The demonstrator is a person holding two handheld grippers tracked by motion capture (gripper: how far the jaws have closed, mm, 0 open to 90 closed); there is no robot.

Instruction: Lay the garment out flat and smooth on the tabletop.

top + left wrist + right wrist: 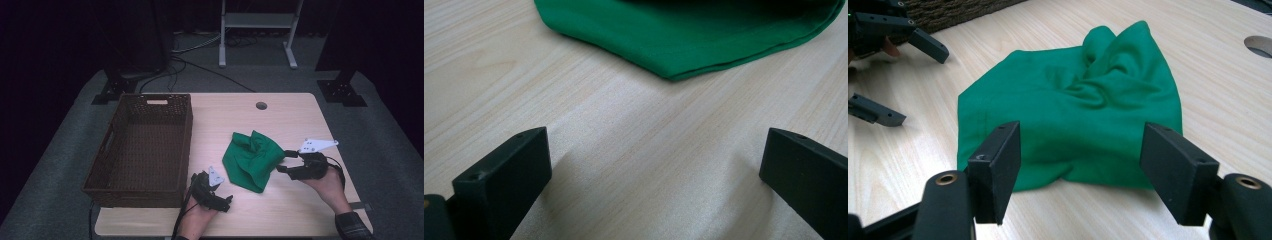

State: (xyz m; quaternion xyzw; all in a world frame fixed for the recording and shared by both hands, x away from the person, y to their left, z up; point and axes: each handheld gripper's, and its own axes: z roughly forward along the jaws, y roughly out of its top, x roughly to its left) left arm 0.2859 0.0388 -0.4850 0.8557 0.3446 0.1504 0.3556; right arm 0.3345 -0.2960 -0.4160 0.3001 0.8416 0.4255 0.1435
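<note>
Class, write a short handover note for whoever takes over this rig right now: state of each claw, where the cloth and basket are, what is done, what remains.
Left claw: open, nothing between its jaws, low over the table just short of the green cloth's near edge.
Right claw: open, jaws astride the cloth's right edge, not pressing on it.
Green cloth: crumpled on the table, right of the basket, bunched at its far side.
Brown wicker basket: on the table's left side, nothing inside.
Done: both claws brought up to the cloth.
Left: likely grip the cloth and move it, perhaps into the basket.
</note>
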